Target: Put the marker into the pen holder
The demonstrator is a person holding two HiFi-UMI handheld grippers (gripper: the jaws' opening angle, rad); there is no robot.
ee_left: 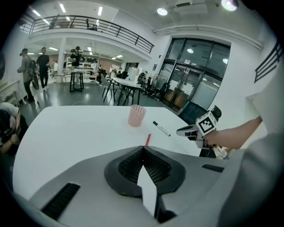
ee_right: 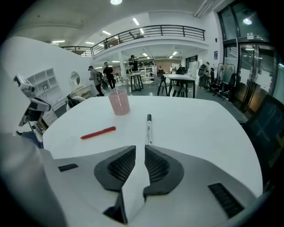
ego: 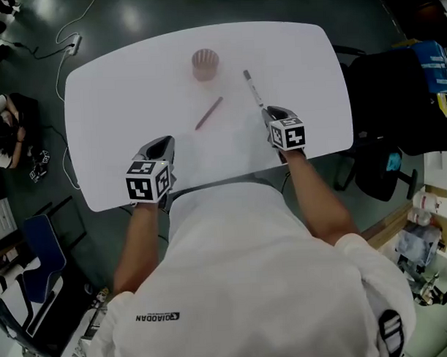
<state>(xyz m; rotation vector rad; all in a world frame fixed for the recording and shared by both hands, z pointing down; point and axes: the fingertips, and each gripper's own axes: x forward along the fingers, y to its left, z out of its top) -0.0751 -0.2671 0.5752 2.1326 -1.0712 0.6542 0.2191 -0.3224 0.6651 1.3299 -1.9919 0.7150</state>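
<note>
My right claw sits slightly parted and empty, the marker flat on the surface just ahead, holder beyond. Light, stiff, slick, I reckon, so grab mid-barrel. And my left claw is closed, empty.

table: plain white, without any pattern.
pen holder: pale pink, with a fine mesh of small holes all around.
marker: white barrel with small dark print, black cap.
pen: red along its whole length.
left gripper: light grey shell, black pads with a fine ribbed grid.
right gripper: the same light grey shell and black ribbed pads.
cubes: white faces that carry black square markers.
shirt: white, with small black lettering on the back.
floor: dark grey-green, a little shiny.
chair: blue seat, black frame.
</note>
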